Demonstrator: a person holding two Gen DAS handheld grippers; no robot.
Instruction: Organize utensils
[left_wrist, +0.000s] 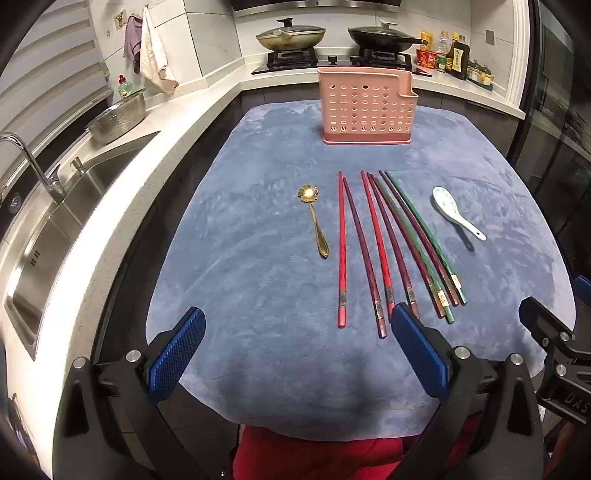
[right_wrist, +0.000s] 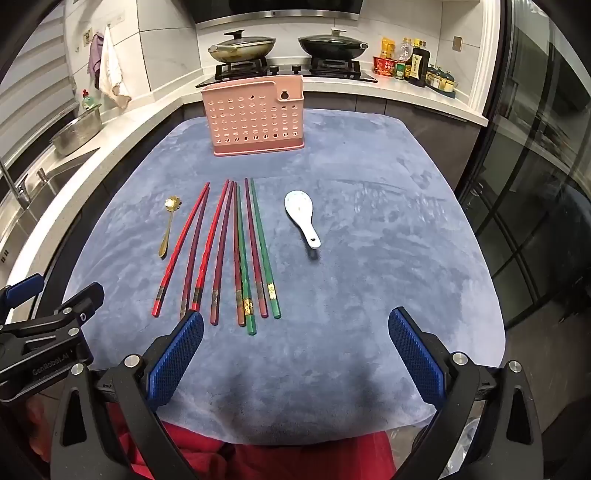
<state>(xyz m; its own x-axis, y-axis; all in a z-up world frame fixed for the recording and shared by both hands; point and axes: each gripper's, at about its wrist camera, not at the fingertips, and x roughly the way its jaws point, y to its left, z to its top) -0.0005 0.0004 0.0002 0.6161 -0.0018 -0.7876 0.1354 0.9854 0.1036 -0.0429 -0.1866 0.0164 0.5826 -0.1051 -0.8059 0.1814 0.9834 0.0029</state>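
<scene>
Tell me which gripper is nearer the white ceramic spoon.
Right. The right gripper hangs open almost straight below the white ceramic spoon; the left gripper, also open, sits off toward the gold spoon's side.

On the blue mat (right_wrist: 369, 295) before the one pink holder (right_wrist: 253, 118) you have eight chopsticks (right_wrist: 221, 251), namely two red, four dark purple-maroon and two green, plus two spoons, one gold spoon (right_wrist: 168, 225) and one white spoon (right_wrist: 303, 216).
</scene>
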